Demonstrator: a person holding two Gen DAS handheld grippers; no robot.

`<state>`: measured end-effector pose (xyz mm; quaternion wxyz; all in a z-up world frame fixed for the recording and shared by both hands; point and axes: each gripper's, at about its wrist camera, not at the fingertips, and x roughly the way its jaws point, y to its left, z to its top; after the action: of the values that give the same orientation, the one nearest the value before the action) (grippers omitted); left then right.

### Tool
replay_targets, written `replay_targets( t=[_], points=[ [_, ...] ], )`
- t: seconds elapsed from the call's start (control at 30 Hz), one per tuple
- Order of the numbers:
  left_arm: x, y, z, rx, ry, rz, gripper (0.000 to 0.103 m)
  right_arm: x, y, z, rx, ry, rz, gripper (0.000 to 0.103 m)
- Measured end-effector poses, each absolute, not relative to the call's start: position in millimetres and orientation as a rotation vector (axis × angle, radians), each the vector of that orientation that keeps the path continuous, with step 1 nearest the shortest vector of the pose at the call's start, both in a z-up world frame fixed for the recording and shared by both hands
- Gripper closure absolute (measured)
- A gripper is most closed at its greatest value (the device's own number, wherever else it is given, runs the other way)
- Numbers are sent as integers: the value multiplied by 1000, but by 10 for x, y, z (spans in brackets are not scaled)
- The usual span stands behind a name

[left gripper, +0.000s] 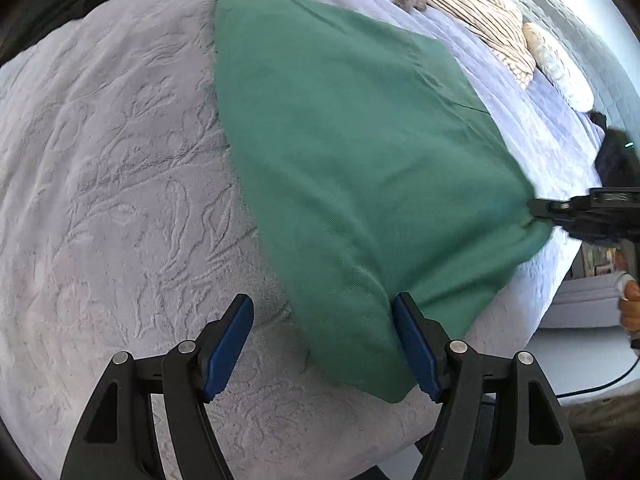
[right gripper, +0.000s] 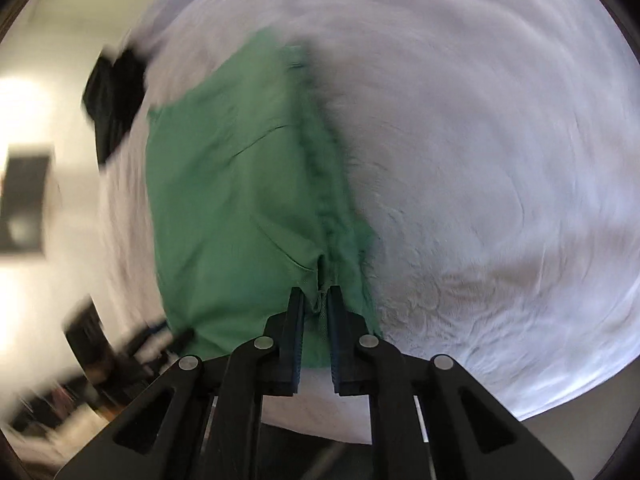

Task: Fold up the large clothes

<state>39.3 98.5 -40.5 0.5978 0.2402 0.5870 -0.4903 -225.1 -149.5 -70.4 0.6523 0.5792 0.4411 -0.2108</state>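
Observation:
A large green garment (left gripper: 360, 152) lies spread on a pale quilted bed (left gripper: 120, 184). My left gripper (left gripper: 322, 320) is open, its blue pads astride the garment's near corner without pinching it. My right gripper (right gripper: 316, 300) is shut on a bunched edge of the green garment (right gripper: 224, 200) and pulls it taut. In the left wrist view the right gripper (left gripper: 536, 210) shows at the right, clamped on the garment's far corner. The right wrist view is blurred by motion.
A striped cream garment (left gripper: 472, 4) and a white pillow (left gripper: 560, 68) lie at the head of the bed. A dark object (right gripper: 114, 100) sits at the bed's edge. The bed's edge and the floor (left gripper: 576, 360) are at lower right.

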Motion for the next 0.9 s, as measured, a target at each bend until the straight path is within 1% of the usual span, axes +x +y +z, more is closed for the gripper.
replay_targets(
  t=[0.07,0.13,0.23,0.3,0.33,0.4,0.53,0.7,0.8,0.9],
  points=[
    [347,940,-442,560,1370,-1114,23,-2434,-1535,-926,1409,975,-515,92],
    [326,922,-461,551,1385,-1097,23,-2566,-1516,-1153,1449,994,-561,94],
    [247,887,-457,554,1387,-1073,23,-2706,-1488,-1268,1520,935,-567,95],
    [224,878,-447,569,1381,-1071,23,-2727,-1474,-1182,1522,940,-592,95],
    [223,883,-453,574,1381,-1069,22,-2718,-1467,-1119,1498,961,-606,95],
    [232,877,-463,575,1391,-1054,18,-2694,-1435,-956,1437,1013,-634,95],
    [234,868,-478,566,1404,-1037,18,-2714,-1353,-686,1317,1105,-733,95],
    [236,870,-478,559,1404,-1018,18,-2726,-1212,-248,1191,1066,-799,95],
    [230,868,-465,570,1398,-1002,18,-2551,-1084,-132,1109,1076,-748,93],
    [186,849,-448,579,1397,-966,18,-2285,-1029,-173,1016,1158,-678,93]
  ],
)
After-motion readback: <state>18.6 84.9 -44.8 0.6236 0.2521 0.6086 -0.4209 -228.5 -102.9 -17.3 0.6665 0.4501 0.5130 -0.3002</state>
